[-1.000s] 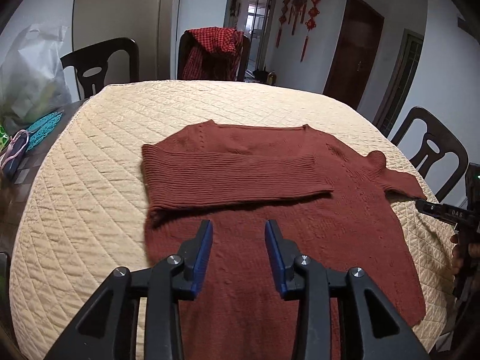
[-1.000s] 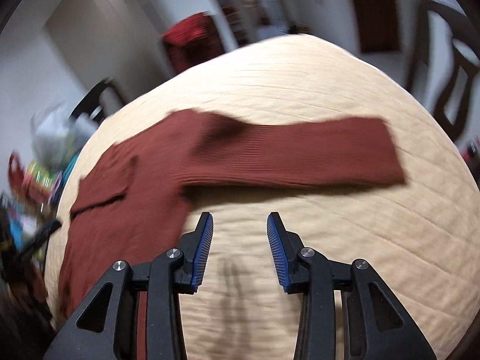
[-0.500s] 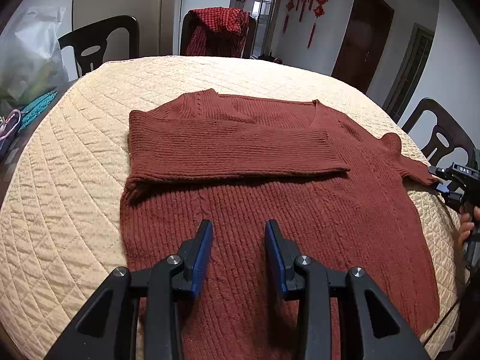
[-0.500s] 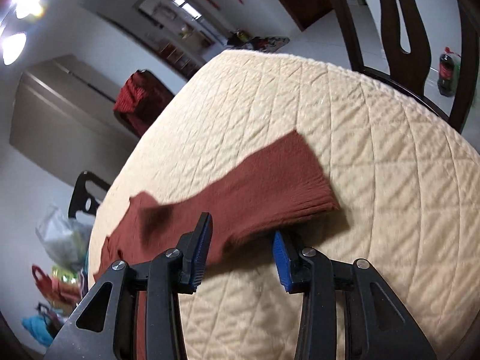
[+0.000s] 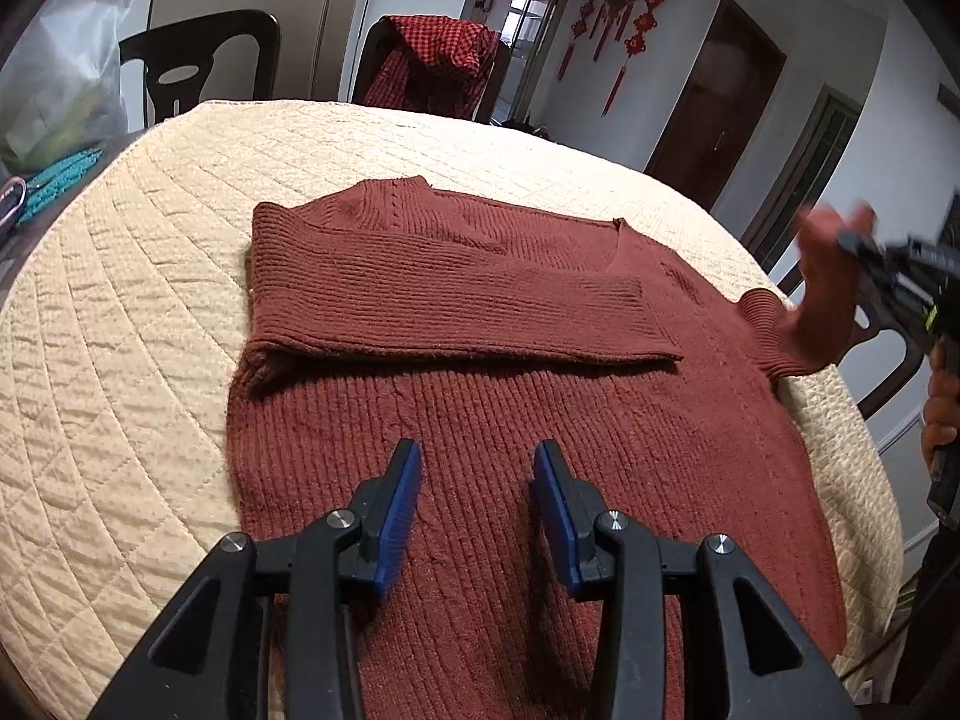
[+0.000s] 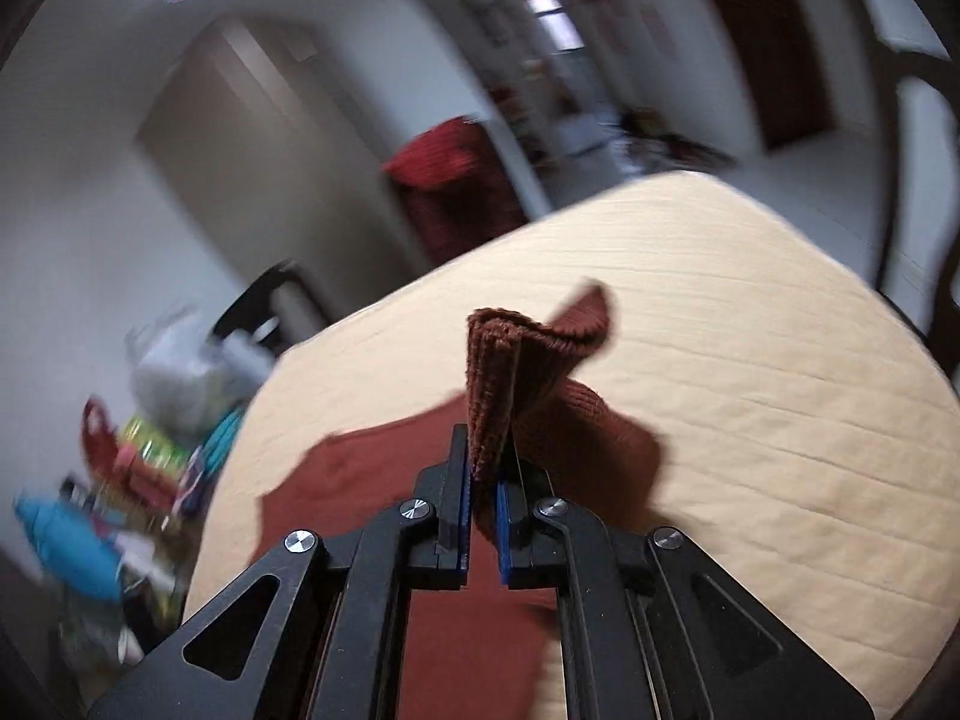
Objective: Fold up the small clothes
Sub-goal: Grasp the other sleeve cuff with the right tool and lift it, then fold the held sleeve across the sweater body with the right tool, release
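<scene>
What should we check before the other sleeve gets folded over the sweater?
1. Right gripper has the sleeve cuff: ok, its jaws have just been closing and now pinch the cuff.
2. Cuff lifted off the quilted table cover: ok, it hangs above it.
3. First sleeve already folded across the sweater chest: ok, it lies flat.
4. Left gripper out of the way: cannot tell; it hovers open over the lower body, maybe in the fold's path.
5. Sweater body flat: ok, no big wrinkles show.
6. Room on the cover for the fold: ok.
</scene>
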`<action>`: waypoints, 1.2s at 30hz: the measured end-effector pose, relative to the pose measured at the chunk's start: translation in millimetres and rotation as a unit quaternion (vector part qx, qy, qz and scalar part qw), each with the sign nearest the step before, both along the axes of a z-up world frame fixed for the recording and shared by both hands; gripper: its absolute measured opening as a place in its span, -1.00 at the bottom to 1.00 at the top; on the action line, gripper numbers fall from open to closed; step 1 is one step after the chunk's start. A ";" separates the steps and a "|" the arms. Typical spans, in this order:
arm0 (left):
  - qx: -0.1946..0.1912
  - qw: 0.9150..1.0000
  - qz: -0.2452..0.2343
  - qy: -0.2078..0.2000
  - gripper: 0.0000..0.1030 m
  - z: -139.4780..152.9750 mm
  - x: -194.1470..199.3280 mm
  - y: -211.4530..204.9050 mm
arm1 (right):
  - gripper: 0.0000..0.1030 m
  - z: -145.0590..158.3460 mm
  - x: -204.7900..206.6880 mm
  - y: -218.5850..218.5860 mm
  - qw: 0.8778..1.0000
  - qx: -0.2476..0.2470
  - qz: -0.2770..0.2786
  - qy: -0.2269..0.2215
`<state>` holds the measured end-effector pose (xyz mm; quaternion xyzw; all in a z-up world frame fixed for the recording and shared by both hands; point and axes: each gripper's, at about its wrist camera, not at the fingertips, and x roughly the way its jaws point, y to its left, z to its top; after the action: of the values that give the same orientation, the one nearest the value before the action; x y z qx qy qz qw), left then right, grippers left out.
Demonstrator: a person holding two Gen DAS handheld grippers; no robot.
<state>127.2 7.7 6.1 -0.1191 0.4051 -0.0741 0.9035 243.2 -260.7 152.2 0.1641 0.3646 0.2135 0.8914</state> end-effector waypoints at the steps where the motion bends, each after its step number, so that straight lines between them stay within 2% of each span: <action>1: -0.004 1.000 0.000 0.000 -0.18 0.0 -0.3 0.9 | -0.88 -0.4 0.5 11.6 1.000 -0.003 0.016 0.000; 5: -0.021 1.000 0.000 -0.002 -0.18 0.4 -0.6 5.8 | -0.88 -16.5 5.8 81.3 0.995 -0.024 0.092 0.001; 8: -0.036 0.999 0.000 -0.002 -0.18 0.1 -1.0 9.9 | -0.88 -52.6 7.3 122.3 0.987 -0.046 0.145 0.043; 10: -0.045 0.999 0.000 -0.003 -0.18 0.0 -1.2 11.9 | -0.76 -83.3 2.1 140.7 0.978 -0.063 0.179 0.090; 12: -0.050 0.999 0.000 -0.003 -0.18 0.3 -2.4 12.9 | -0.69 -92.6 -3.6 144.9 0.972 -0.067 0.197 0.105; 15: -0.052 0.999 0.000 -0.003 -0.18 1.1 -2.0 13.5 | -0.66 -77.7 -17.8 122.4 0.974 -0.047 0.206 0.079; 19: -0.042 0.999 0.002 -0.007 -0.18 4.1 -3.9 11.8 | -0.66 -64.3 -24.6 70.9 0.987 -0.040 0.148 0.050; 22: -0.021 1.000 0.007 -0.020 -0.18 14.7 -8.1 11.1 | -0.66 -82.0 -20.3 35.6 0.990 -0.067 0.097 0.083; 24: -0.023 0.999 0.005 -0.028 -0.18 27.3 -10.0 11.1 | -0.66 -97.4 -19.2 15.8 0.987 -0.096 0.070 0.107; 28: 0.007 0.999 -0.009 -0.032 -0.18 47.4 1.2 3.0 | -0.66 -90.0 -24.0 -17.8 0.992 -0.059 0.054 0.096; 33: 0.032 0.999 -0.021 -0.006 -0.18 40.1 47.3 -4.4 | -0.66 -78.0 -11.3 -24.1 0.995 -0.051 0.046 0.073; 36: 0.021 0.999 -0.023 0.035 -0.18 21.8 76.3 -8.0 | -0.66 -79.0 1.6 -19.4 0.995 -0.051 0.047 0.073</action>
<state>203.5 -0.4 27.9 -0.0929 0.4402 -0.0819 0.8893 244.9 -280.1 73.2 0.1169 0.4465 0.2236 0.8585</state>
